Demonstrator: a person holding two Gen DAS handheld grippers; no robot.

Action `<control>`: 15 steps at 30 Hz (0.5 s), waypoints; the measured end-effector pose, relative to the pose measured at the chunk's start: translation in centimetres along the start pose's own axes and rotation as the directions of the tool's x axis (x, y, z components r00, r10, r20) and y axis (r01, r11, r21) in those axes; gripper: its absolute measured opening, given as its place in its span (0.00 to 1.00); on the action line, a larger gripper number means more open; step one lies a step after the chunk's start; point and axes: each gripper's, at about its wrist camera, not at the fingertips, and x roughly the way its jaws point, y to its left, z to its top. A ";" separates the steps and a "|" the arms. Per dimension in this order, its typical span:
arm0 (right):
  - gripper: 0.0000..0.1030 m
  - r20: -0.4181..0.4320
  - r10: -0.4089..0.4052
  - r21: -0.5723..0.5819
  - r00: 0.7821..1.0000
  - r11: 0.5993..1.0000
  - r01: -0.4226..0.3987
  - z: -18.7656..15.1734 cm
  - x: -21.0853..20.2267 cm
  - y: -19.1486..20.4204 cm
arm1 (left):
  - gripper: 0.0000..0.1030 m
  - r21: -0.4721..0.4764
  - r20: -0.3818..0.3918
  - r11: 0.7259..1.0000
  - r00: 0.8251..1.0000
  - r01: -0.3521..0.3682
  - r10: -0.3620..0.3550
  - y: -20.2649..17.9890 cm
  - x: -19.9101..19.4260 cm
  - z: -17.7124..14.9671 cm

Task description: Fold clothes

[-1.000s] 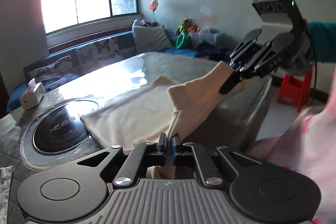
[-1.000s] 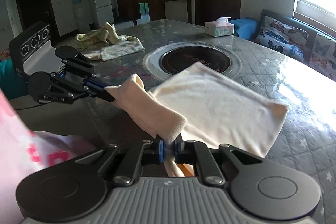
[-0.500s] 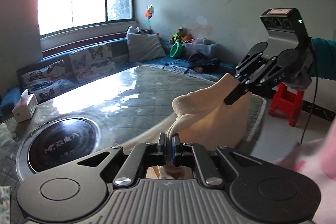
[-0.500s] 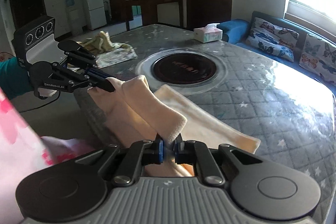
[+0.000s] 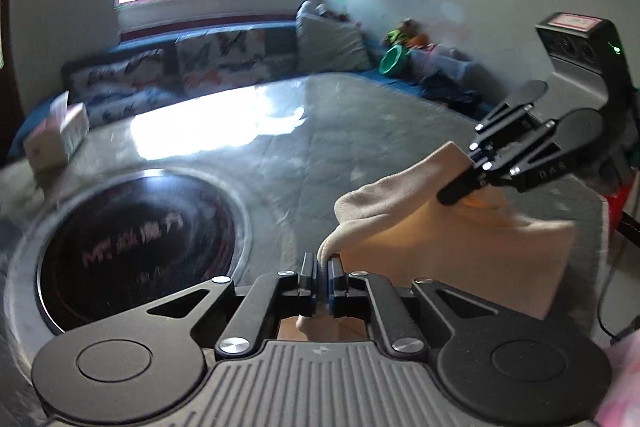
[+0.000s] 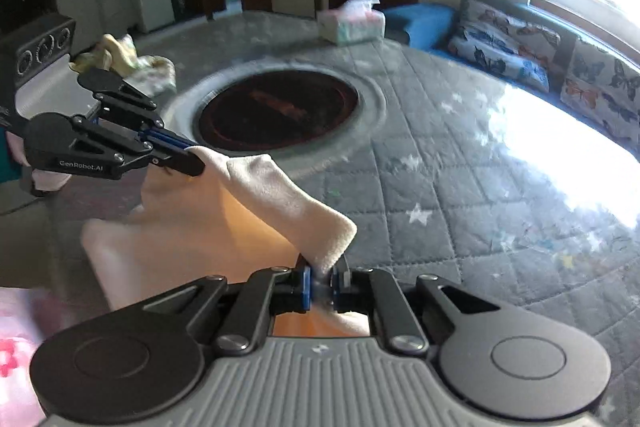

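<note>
A cream cloth (image 5: 452, 247) hangs stretched between both grippers above the near edge of the grey quilted table (image 5: 320, 131). My left gripper (image 5: 322, 269) is shut on one corner of the cloth, and the same gripper (image 6: 192, 163) shows at the left of the right wrist view. My right gripper (image 6: 322, 281) is shut on the other corner of the cloth (image 6: 200, 227), and it (image 5: 452, 193) appears at the right of the left wrist view. The cloth's lower part drapes down below the fingers.
A round black cooktop (image 6: 278, 111) is set into the table (image 6: 460, 195) centre. A tissue box (image 6: 350, 21) stands at the far side. A crumpled yellowish garment (image 6: 128, 63) lies at the far left. A cushioned bench (image 5: 180, 67) runs under the window. A red stool (image 5: 618, 203) stands off the table's right.
Both grippers carried the cloth forward over the table. It lay spread on the table a second ago and now hangs lifted and doubled between them.
</note>
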 end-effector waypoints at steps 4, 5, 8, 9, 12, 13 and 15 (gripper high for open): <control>0.21 0.027 -0.015 0.072 1.000 0.997 0.013 -1.3 1.3 -0.7 | 0.10 -0.042 -0.033 0.998 0.999 -0.039 0.038 0.9 1.9 -1.0; 0.24 0.038 -0.019 0.093 0.999 0.996 0.015 -1.6 1.1 -0.9 | 0.11 -0.047 -0.031 0.998 0.998 -0.047 0.045 0.9 1.8 -0.9; 0.29 0.069 -0.038 0.148 0.997 0.989 0.027 -2.4 -0.7 -1.6 | 0.14 -0.055 -0.017 0.996 0.998 -0.069 0.069 1.2 1.3 -0.5; 0.29 0.077 -0.045 0.169 0.996 0.985 0.031 -2.8 -1.3 -1.8 | 0.14 -0.061 -0.019 0.995 0.996 -0.083 0.082 1.3 1.3 -0.5; 0.29 0.092 -0.080 0.235 0.993 0.970 0.056 -4.3 -3.5 -2.7 | 0.15 -0.077 -0.027 0.990 0.992 -0.122 0.120 1.8 1.1 -0.3; 0.29 0.094 -0.087 0.253 0.992 0.965 0.061 -4.7 -4.0 -2.9 | 0.16 -0.083 -0.030 0.987 0.991 -0.135 0.133 1.9 1.0 -0.2; 0.29 0.084 -0.104 0.278 0.991 0.957 0.077 -5.7 -4.7 -3.4 | 0.17 -0.108 -0.021 0.983 0.989 -0.149 0.148 1.9 0.5 0.2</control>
